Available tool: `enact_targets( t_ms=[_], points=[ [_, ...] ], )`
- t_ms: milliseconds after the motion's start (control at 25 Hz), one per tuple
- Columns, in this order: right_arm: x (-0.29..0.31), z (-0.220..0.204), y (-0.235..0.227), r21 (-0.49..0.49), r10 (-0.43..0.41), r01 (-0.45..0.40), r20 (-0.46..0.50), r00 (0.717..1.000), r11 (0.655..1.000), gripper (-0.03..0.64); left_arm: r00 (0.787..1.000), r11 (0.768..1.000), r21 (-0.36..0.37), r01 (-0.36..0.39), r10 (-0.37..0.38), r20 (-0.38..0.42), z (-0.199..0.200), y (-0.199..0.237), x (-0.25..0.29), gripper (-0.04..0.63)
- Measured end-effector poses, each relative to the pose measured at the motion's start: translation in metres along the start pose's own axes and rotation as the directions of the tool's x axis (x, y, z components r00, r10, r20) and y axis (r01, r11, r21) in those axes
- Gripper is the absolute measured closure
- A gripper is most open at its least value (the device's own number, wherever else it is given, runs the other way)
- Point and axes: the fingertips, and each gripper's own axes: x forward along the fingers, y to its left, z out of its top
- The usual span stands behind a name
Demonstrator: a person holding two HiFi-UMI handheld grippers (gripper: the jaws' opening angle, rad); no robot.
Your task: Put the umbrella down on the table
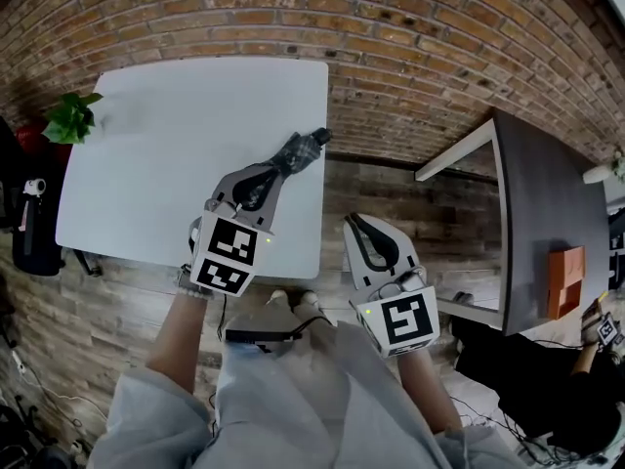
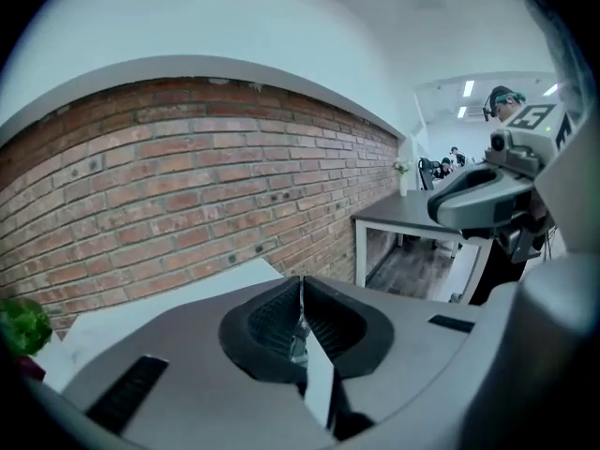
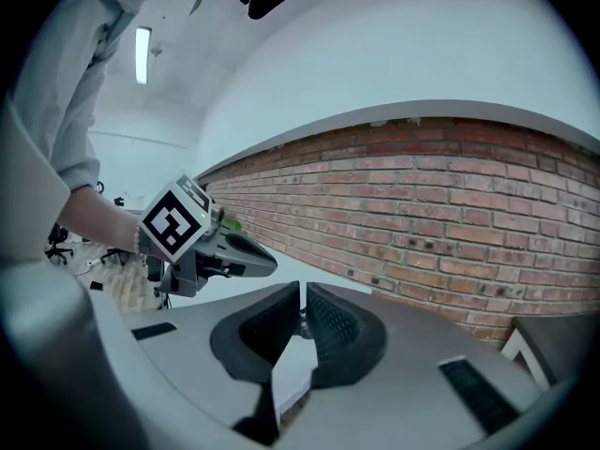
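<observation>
Head view: folded umbrella lies on the white table at its 3 o'clock edge, just beyond the left gripper at 1 o'clock. Left gripper and right gripper jaws are closed together, empty. Placement appears complete. Withdraw without nudging the umbrella off the edge.

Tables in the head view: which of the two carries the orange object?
The dark grey table at the right; the orange object lies at its near end. The white table at the left has none.
</observation>
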Motion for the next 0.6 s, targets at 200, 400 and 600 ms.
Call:
enact_targets(
  t_ms=[200,400,600],
  points=[
    [-0.015,0.014,-0.005,-0.002,-0.02,0.02,0.021,1.0,1.0,0.566,0.994,0.998,-0.019,-0.054,0.055,0.09,0.03,-0.004,-0.036,0.568],
    [-0.022,0.03,-0.012,-0.013,-0.031,0.031,0.051,0.998,0.999,0.566,0.982,0.989,-0.117,-0.095,0.113,0.153,0.045,-0.001,-0.066,0.574],
    [-0.025,0.043,-0.009,-0.039,-0.012,0.015,0.08,0.997,0.999,0.566,0.973,0.984,-0.118,-0.136,0.155,0.173,0.052,-0.001,-0.086,0.575]
  ],
)
